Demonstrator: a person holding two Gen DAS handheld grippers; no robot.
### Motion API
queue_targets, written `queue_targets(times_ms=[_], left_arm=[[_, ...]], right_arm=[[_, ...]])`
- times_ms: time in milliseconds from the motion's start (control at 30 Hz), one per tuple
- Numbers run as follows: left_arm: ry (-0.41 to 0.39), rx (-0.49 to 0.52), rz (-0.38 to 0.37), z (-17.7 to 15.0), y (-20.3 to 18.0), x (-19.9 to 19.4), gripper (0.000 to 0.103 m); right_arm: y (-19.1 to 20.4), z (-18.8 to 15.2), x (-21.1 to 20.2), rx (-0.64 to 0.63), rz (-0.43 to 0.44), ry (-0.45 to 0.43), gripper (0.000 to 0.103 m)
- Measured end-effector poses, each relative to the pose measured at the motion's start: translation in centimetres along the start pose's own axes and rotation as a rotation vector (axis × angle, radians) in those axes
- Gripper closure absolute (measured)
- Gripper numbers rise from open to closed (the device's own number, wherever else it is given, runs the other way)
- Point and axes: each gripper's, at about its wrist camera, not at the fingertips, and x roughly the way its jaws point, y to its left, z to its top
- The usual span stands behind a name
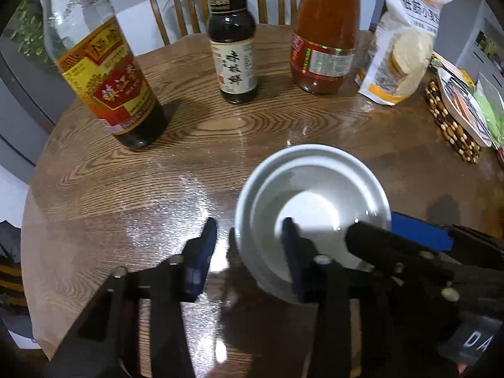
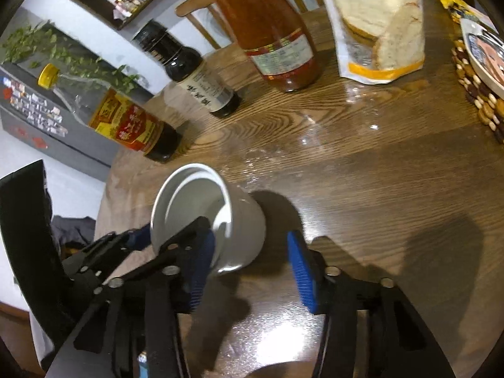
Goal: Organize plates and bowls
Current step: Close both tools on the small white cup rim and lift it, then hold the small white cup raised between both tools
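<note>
- At the near side of the round wooden table [image 1: 126,189] sit the nested white bowls [image 1: 315,173], a smaller one inside a larger, and they seem to rest on the wood.
- With my left gripper [image 1: 249,223] I straddle the near-left rim: one blue pad is inside the stack and the other outside it. A strip of glare shows between the outer pad and the wall, so these jaws are apart and not clamped.
- With my right gripper [image 2: 249,230] I straddle the opposite rim the same way. Its outer pad stands clear of the wall, so it too is unclamped.
- My read of the step: taking hold of the stack from both sides, ahead of moving it.
- Next I would pinch each rim firmly and evenly. The glazed wall looks slippery, and an uneven lift could tip the inner bowl.
- Across the table stand a vinegar bottle [image 1: 107,75], a dark sauce bottle [image 1: 234,53], an orange-red sauce bottle [image 1: 321,47] and a flour bag [image 1: 400,47].
- A dish [image 1: 466,107] rests on a beaded trivet [image 1: 453,129] at the right edge.
- The tabletop is glossy and streaked with glare.
- Wooden chairs [image 1: 176,3] stand behind it, and a wall shelf [image 2: 104,3] hangs above trailing greenery [image 2: 63,50].
</note>
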Motion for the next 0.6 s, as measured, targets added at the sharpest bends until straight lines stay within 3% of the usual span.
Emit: queue_targets(times_ms=[100, 300, 600], left_arm=[[0.001, 0.01, -0.014, -0.05, -0.43, -0.02, 0.082], [0.001, 0.016, -0.011, -0.09, -0.63, -0.07, 0.083], [0.017, 0.019, -0.021, -0.5, -0.77, -0.44, 0.082]], right_arm=[[0.21, -0.01, 0.08, -0.011, 0.008, 0.004, 0.066], [0.33, -0.06, 0.26, -0.002, 0.047, 0.014, 0.078], [0.45, -0.61, -0.3, -0.01, 0.026, 0.023, 0.078]])
